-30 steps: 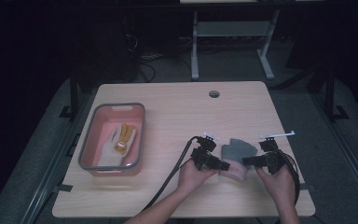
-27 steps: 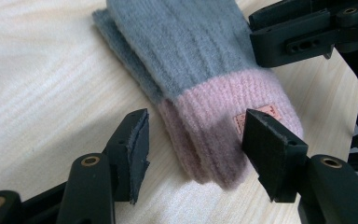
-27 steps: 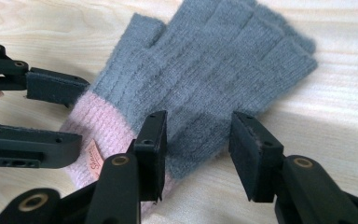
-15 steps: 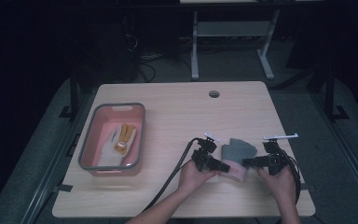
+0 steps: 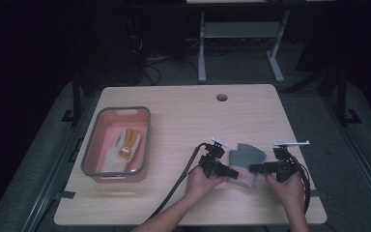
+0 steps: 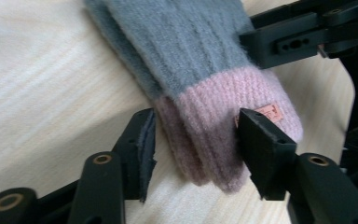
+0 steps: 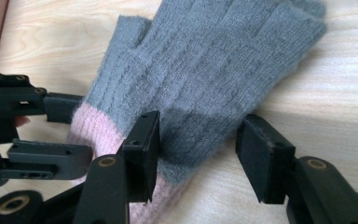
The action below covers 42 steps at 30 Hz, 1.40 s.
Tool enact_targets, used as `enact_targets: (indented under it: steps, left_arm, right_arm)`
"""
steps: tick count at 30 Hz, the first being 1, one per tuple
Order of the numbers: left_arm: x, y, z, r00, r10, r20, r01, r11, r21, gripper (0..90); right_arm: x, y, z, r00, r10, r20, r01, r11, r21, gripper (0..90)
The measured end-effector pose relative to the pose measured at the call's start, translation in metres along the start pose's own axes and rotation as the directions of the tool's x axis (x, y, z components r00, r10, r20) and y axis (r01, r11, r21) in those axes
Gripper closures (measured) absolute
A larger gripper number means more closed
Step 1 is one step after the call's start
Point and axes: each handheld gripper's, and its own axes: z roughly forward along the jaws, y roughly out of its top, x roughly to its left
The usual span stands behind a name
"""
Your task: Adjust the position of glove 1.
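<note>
A knitted fingerless glove (image 5: pixel 245 155), grey with a pink cuff (image 6: pixel 223 121), lies flat on the wooden table near its front edge. My left gripper (image 5: pixel 235 172) comes at the cuff from the left. Its jaws have just been closing and stand open around the cuff (image 6: pixel 196 126), one pad beside the cuff's edge, the other over the small label. My right gripper (image 5: pixel 252 168) comes from the right. Its jaws have just been opening and stand open over the glove's grey edge (image 7: pixel 198 130), one pad on the knit, the other over bare table.
A pink tray with a grey rim (image 5: pixel 89 159) stands at the left of the table and holds a pale glove with yellow fingers (image 5: pixel 125 142). A cable hole (image 5: pixel 221 97) sits near the far edge. Black cables trail from both grippers toward the front edge.
</note>
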Motion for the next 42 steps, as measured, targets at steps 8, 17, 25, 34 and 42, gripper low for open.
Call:
enact_targets:
  steps: [8,17,25,34,42]
  left_arm:
    - [0.001,0.001,0.001,0.9999,-0.006,0.014,0.006,0.9999,0.013,53.0]
    - [0.004,0.0,0.002,0.9983,-0.012,0.056,0.011,0.9999,0.013,60.4]
    - [0.008,-0.003,0.001,0.9946,-0.044,0.094,0.046,0.9987,-0.023,63.6]
    - [0.007,-0.003,-0.003,0.9948,-0.033,0.096,0.036,0.9989,-0.031,65.0]
    - [0.007,-0.004,-0.016,0.9951,-0.015,0.097,0.021,0.9982,-0.056,65.2]
  right_arm:
    - [0.001,-0.001,0.005,0.9996,0.018,-0.024,-0.018,1.0,-0.013,58.2]
    - [-0.001,-0.001,0.009,0.9963,0.04,-0.076,-0.04,0.999,-0.002,70.1]
    - [0.003,0.0,0.008,0.9969,0.001,-0.079,-0.001,1.0,-0.012,78.1]
    - [0.004,0.001,0.003,0.9955,-0.017,-0.093,0.015,1.0,-0.022,78.7]
    - [0.013,0.001,-0.002,0.9927,-0.043,-0.113,0.037,0.998,-0.049,78.7]
